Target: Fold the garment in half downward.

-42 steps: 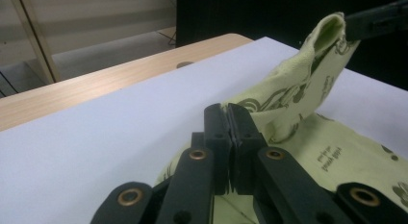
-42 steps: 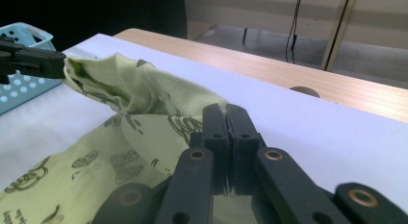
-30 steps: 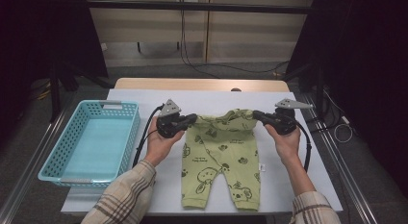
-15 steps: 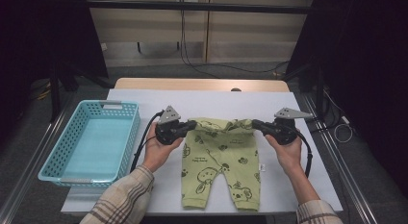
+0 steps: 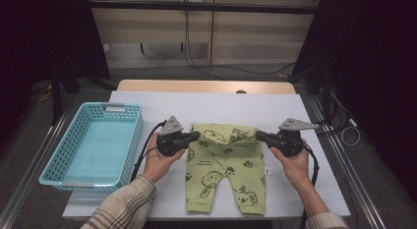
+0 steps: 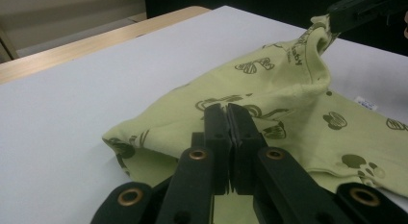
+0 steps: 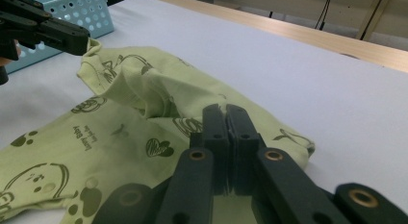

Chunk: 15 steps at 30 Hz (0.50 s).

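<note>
Light green baby trousers (image 5: 223, 172) with dark cartoon prints lie on the white table (image 5: 275, 108), legs pointing toward the person. My left gripper (image 5: 196, 135) is shut on the left corner of the waistband. My right gripper (image 5: 258, 135) is shut on the right corner. The waist part is lifted slightly and folded over toward the legs. In the left gripper view the closed jaws (image 6: 227, 111) pinch the green cloth (image 6: 288, 89), with the right gripper (image 6: 365, 7) gripping the far corner. In the right gripper view the jaws (image 7: 226, 113) clamp the cloth (image 7: 96, 132), and the left gripper (image 7: 48, 29) holds the other corner.
A light blue plastic basket (image 5: 135, 126) stands on the table's left side, close to my left hand; it also appears as a basket corner (image 7: 82, 7) in the right gripper view. A wooden strip (image 5: 196, 85) runs along the table's far edge. White table surface lies beyond the trousers.
Both grippers have moved toward the person with the waistband corners held, drawing the waist of the trousers down over the upper legs.
</note>
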Available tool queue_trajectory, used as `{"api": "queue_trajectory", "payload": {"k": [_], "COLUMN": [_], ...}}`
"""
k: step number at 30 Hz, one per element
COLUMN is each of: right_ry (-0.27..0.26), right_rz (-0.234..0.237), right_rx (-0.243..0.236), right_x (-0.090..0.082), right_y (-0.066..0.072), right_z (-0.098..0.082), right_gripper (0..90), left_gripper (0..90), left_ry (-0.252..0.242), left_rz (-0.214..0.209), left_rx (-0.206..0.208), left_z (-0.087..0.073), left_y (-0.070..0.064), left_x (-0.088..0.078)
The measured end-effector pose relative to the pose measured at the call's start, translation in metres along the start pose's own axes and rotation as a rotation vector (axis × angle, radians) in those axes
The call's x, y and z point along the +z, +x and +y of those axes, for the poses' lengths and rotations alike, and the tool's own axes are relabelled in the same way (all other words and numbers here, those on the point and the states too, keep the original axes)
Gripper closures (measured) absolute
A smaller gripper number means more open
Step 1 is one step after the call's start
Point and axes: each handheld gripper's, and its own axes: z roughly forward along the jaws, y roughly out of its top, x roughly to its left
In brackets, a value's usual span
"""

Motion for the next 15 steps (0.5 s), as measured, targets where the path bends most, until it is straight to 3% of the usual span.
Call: {"api": "queue_trajectory", "payload": {"k": [15], "right_ry": [0.016], "right_rz": [0.023], "right_rx": [-0.022], "right_x": [-0.012], "right_y": [0.014], "right_z": [-0.012], "right_gripper": [88.3], "left_gripper": [88.2], "left_ry": [0.011], "left_rz": [-0.022], "left_rx": [0.013], "left_z": [-0.008], "left_y": [-0.009], "left_x": [-0.011]}}
